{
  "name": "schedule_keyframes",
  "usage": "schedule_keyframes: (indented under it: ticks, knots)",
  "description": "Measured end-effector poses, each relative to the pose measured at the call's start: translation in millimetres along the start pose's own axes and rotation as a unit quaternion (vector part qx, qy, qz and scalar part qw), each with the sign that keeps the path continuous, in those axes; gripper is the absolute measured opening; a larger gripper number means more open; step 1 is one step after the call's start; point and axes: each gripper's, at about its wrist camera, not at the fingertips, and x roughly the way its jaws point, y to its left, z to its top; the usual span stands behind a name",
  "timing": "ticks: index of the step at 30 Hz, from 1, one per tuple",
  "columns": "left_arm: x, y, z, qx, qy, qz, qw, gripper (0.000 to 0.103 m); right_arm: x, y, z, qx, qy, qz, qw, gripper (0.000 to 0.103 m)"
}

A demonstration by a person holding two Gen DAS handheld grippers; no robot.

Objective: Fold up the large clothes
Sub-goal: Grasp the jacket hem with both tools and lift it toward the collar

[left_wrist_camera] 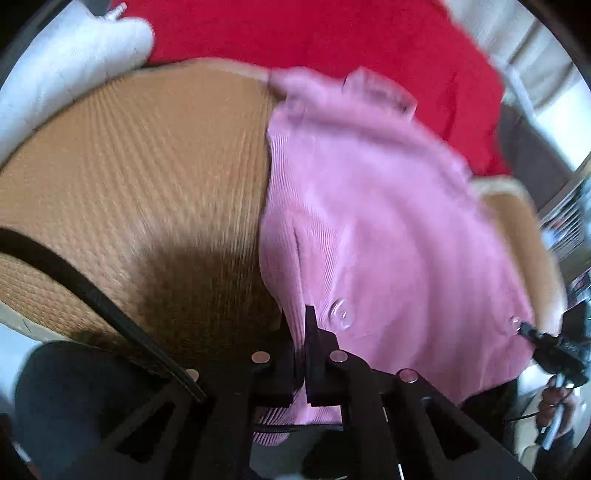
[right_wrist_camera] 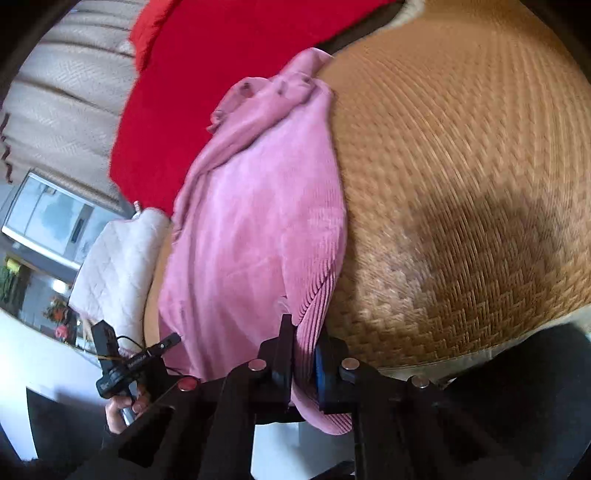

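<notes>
Garment: I see a pink corduroy shirt (left_wrist_camera: pixel 369 206) with clear buttons, spread over the woven straw mat (left_wrist_camera: pixel 147 166), its collar end toward the red blanket (left_wrist_camera: pixel 314 33).
Left gripper: my left gripper (left_wrist_camera: pixel 300 325) is clenched on the shirt's near hem, beside a button – the fabric runs down between the black fingers.
Right gripper: my right gripper (right_wrist_camera: pixel 304 339) pinches the other near corner of the hem, the ribbed cloth bunched between its fingers and hanging below them.
Surroundings: a white quilted pillow (left_wrist_camera: pixel 66 70) lies at the mat's far edge – both views are motion-blurred.
Other: in the right wrist view a person's hand (right_wrist_camera: pixel 122 410) grips the left gripper's handle.
</notes>
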Motion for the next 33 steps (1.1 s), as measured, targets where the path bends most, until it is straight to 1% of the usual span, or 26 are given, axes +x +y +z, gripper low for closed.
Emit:
schedule_keyframes:
  ticks: [2, 4, 6, 7, 8, 9, 11, 12, 14, 15, 16, 18, 19, 20, 21, 22, 23, 24, 25, 28, 29, 30, 31, 32, 33]
  knots:
    - [-22, -2, 6, 0.004, -0.032, -0.015, 0.9994, 0.003, -20, 14, 10, -0.019, -0.013, 0.014, 1.0, 0.01]
    - [-16, 2, 9, 0.001, -0.026, -0.015, 0.9996, 0.003, -25, 15, 16, -0.024, -0.015, 0.018, 0.999, 0.01]
    - [5, 10, 5, -0.009, 0.002, 0.001, 1.0, 0.003, -14, 1, 17, -0.014, 0.002, 0.007, 1.0, 0.01]
    - [14, 14, 3, -0.017, 0.014, 0.003, 0.9998, 0.003, -4, -10, 14, 0.004, 0.015, 0.005, 1.0, 0.01]
    - [16, 15, 1, -0.023, 0.014, 0.005, 0.9996, 0.003, 1, -18, 11, 0.02, 0.023, 0.005, 1.0, 0.011]
    - [12, 14, 1, -0.025, 0.006, 0.0, 0.9997, 0.003, 2, -25, 6, 0.038, 0.022, 0.016, 0.999, 0.011]
    - [1, 11, 3, -0.016, -0.015, -0.007, 0.9997, 0.003, -7, -22, 4, 0.038, 0.01, 0.027, 0.999, 0.01]
    - [-2, 14, 4, -0.012, -0.016, -0.006, 0.9998, 0.003, -15, -19, 5, 0.028, 0.003, 0.028, 0.999, 0.01]
    - [9, 16, 6, -0.012, -0.001, -0.001, 0.9999, 0.004, -20, -22, 7, 0.019, 0.001, 0.019, 1.0, 0.01]
    - [15, 18, 6, -0.014, 0.006, 0.002, 0.9999, 0.004, -17, -28, 9, 0.022, 0.004, 0.005, 1.0, 0.012]
    - [21, 19, 4, -0.016, 0.012, 0.005, 0.9998, 0.004, -13, -33, 8, 0.029, 0.013, 0.002, 0.999, 0.014]
    - [25, 15, 0, -0.01, 0.013, 0.016, 0.9997, 0.004, -6, -40, 4, 0.04, 0.024, -0.007, 0.999, 0.016]
    - [24, 14, 0, -0.005, 0.011, 0.019, 0.9997, 0.004, -4, -42, 1, 0.041, 0.022, -0.017, 0.999, 0.018]
    - [22, 14, 1, -0.002, 0.01, 0.021, 0.9997, 0.004, -4, -43, 0, 0.042, 0.02, -0.023, 0.999, 0.026]
    - [24, 13, 2, -0.001, 0.012, 0.021, 0.9997, 0.004, -5, -44, -2, 0.045, 0.018, -0.025, 0.999, 0.037]
    - [26, 14, 2, -0.003, 0.015, 0.021, 0.9996, 0.004, -7, -45, -3, 0.047, 0.016, -0.018, 0.999, 0.043]
    - [30, 13, 4, -0.006, 0.019, 0.022, 0.9996, 0.004, -10, -44, -3, 0.047, 0.013, -0.01, 0.999, 0.061]
    - [34, 13, 5, -0.011, 0.022, 0.024, 0.9994, 0.007, -12, -43, -5, 0.043, 0.01, -0.009, 0.999, 0.071]
    - [38, 13, 7, -0.015, 0.026, 0.026, 0.9992, 0.011, -11, -38, -6, 0.034, 0.008, -0.017, 0.999, 0.073]
    - [44, 11, 9, -0.016, 0.028, 0.031, 0.999, 0.011, -6, -32, -9, 0.018, 0.014, -0.031, 0.999, 0.073]
    - [44, 11, 8, -0.014, 0.028, 0.032, 0.999, 0.011, -5, -31, -10, 0.014, 0.016, -0.036, 0.999, 0.066]
    - [43, 12, 8, -0.011, 0.029, 0.033, 0.999, 0.011, -3, -29, -11, 0.008, 0.019, -0.051, 0.999, 0.04]
    - [42, 12, 9, -0.008, 0.029, 0.032, 0.999, 0.006, -9, -30, -14, 0.012, 0.027, -0.052, 0.998, 0.02]
    - [40, 11, 9, -0.006, 0.026, 0.026, 0.9993, 0.004, -9, -36, -14, 0.029, 0.033, -0.04, 0.998, 0.012]
    - [42, 9, 13, -0.005, 0.022, 0.022, 0.9995, 0.004, -9, -37, -15, 0.033, 0.032, -0.037, 0.998, 0.012]
